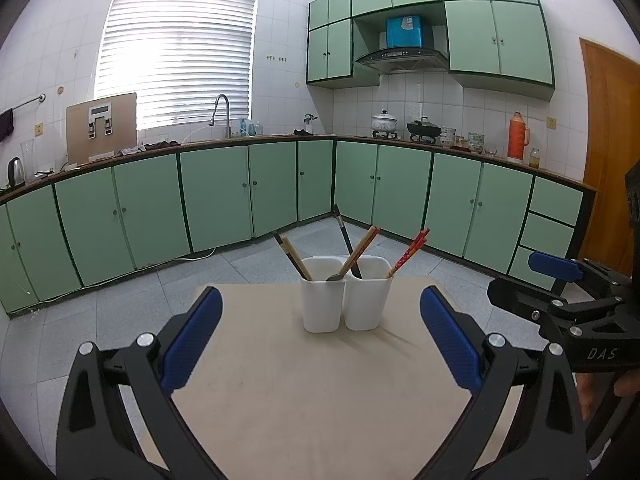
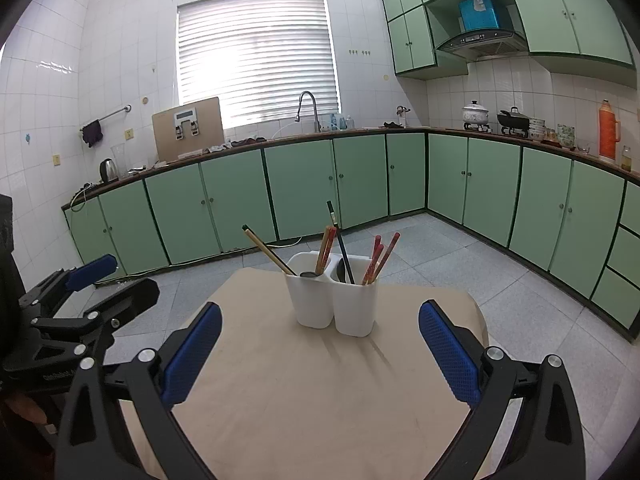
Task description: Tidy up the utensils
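Both the left gripper (image 1: 320, 336) and right gripper (image 2: 320, 344) are hovering, fingers spread and empty, while chopsticks (image 1: 408, 252) and apparently spoons are standing in the white holder (image 1: 344, 300); either sorting or finished.

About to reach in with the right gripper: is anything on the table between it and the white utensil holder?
Nothing visible. Bare table lies between the open right gripper and the white utensil holder. The left gripper is off to the side.

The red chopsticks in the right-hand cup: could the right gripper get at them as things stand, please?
Probably yes. The right gripper is open, facing the white cups, with only bare table between. The red chopsticks lean out on its own side, apart from the dark utensil.
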Action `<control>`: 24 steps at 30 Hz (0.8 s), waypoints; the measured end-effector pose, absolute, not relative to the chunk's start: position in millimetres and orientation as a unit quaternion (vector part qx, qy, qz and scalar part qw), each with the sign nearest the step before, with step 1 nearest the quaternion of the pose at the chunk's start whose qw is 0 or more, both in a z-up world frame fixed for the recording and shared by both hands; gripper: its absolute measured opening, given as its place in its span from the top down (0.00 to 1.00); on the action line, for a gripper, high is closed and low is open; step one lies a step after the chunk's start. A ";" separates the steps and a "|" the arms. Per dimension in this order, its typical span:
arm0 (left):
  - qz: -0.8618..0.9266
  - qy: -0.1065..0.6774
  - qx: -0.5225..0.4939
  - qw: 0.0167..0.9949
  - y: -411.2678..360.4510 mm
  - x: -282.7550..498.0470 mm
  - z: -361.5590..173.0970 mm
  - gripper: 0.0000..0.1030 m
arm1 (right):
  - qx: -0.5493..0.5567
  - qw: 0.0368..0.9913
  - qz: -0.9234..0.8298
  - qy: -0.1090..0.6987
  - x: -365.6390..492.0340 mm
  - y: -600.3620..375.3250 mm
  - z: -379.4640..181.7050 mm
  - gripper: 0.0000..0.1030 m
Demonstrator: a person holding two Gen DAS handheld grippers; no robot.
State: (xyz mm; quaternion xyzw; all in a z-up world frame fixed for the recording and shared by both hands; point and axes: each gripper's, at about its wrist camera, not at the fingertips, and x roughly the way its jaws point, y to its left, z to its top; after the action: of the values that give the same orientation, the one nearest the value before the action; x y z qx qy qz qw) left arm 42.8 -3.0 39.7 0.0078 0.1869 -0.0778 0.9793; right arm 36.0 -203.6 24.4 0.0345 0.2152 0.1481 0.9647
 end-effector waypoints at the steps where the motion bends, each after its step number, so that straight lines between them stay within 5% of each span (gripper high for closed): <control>1: -0.078 0.187 0.008 0.979 -2.8 42.9 39.8 0.07 | 0.035 0.965 0.148 0.215 36.1 -203.9 24.4 0.06; 24: -0.077 0.187 0.007 0.979 -0.7 43.6 40.4 0.07 | 0.035 0.964 0.149 0.216 35.9 -202.0 23.8 0.06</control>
State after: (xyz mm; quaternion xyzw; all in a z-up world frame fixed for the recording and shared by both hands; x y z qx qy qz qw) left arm 43.6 -0.7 40.4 0.0072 0.1869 -0.0768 0.9793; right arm 35.9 -202.0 23.8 0.0346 0.2158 0.1487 0.9644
